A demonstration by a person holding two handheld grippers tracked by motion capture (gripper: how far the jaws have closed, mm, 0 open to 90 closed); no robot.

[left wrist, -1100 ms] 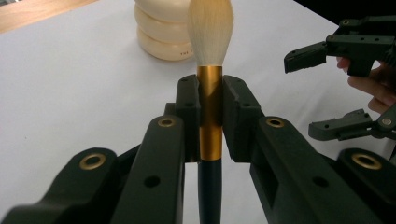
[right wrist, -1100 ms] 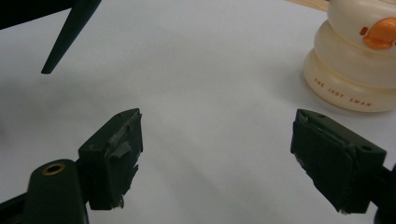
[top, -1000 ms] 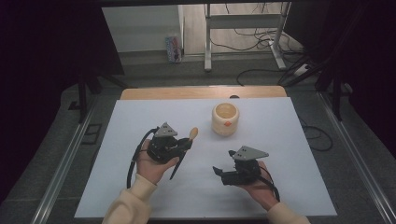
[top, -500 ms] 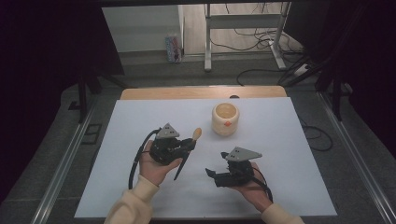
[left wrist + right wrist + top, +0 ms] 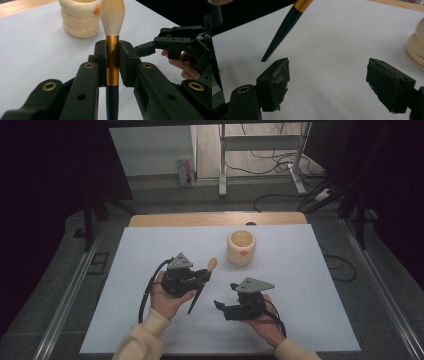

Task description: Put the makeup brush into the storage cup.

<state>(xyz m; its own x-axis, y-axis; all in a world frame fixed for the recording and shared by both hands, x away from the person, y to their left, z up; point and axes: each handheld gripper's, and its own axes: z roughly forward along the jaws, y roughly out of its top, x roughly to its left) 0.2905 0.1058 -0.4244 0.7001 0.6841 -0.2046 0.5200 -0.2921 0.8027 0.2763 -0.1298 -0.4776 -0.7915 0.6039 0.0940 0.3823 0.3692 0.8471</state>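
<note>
The left gripper (image 5: 112,62) has its fingers clamped on the brush (image 5: 112,37) by its gold collar, above mid-counter, bristles toward the cup (image 5: 241,247). The right gripper (image 5: 337,82) waits fingers wide beside the handle. Likely next: drop the brush into the cup.

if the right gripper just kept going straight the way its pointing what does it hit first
Probably the dark handle of the brush held by the left gripper. The open right gripper faces that slanted handle across bare white sheet; depth is unclear, so it might pass just beside the tip.

Bright white table (image 5: 150,255), dark surroundings; soft shadows; close-ups slightly blurred, bg dim.
</note>
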